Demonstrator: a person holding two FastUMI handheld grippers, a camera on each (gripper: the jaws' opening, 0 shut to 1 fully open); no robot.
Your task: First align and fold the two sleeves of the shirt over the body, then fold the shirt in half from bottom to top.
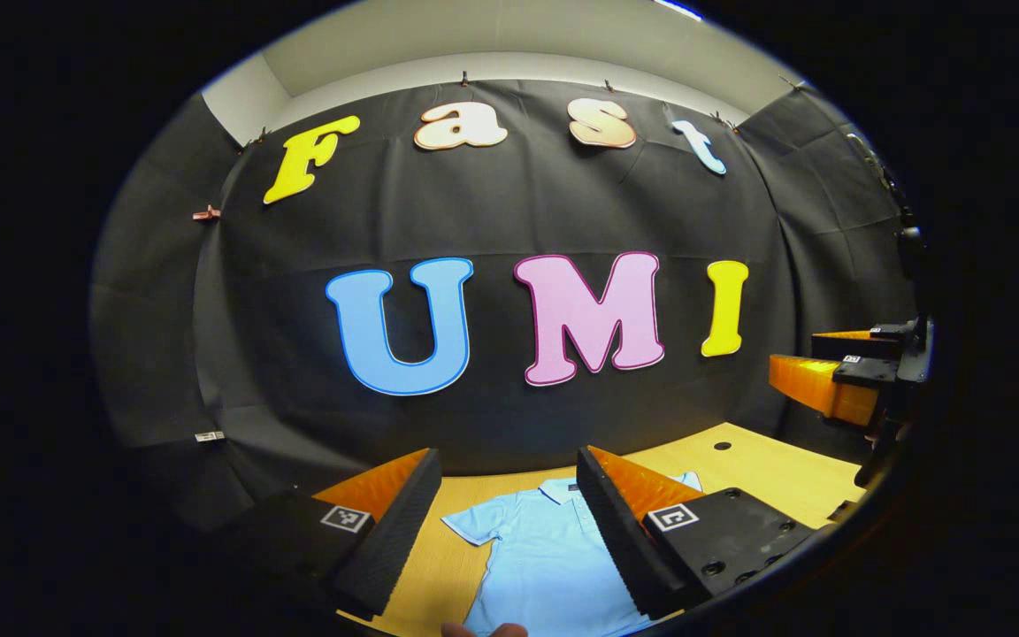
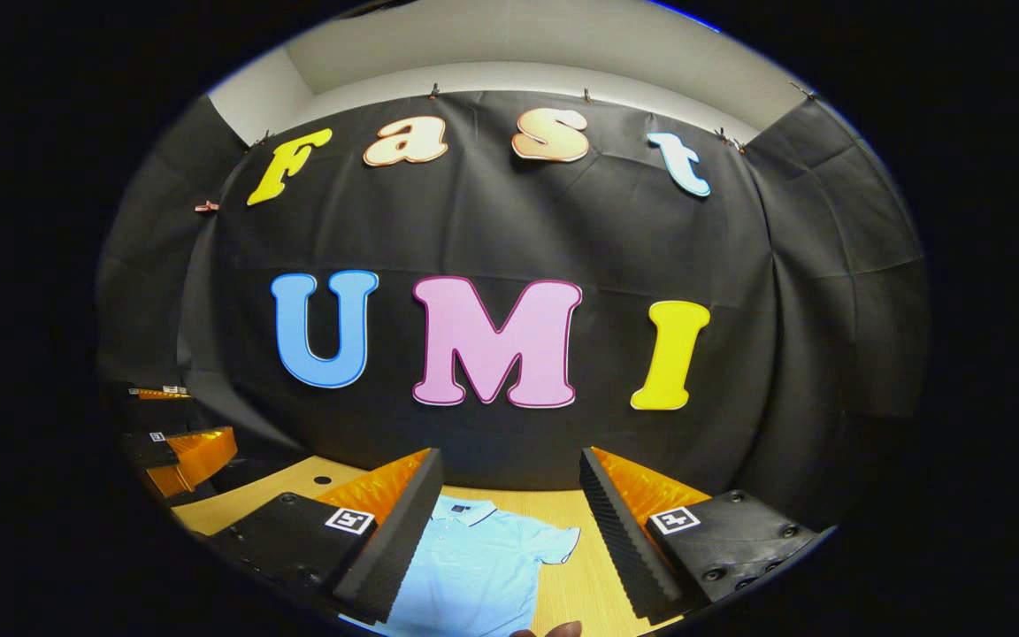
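Observation:
A light blue polo shirt lies flat on the wooden table, collar toward the far wall, with both short sleeves spread out. In the left gripper view my left gripper hangs open above the shirt's left half, its sleeve between the fingers. The right gripper shows at the right edge, raised off the table. In the right gripper view my right gripper is open above the shirt, whose right sleeve lies between the fingers. The left gripper appears at the far left.
The black cloth wall stands close behind the table. A small dark hole marks the tabletop at the back, also seen as a hole in the right gripper view. A fingertip pokes in at the bottom edge.

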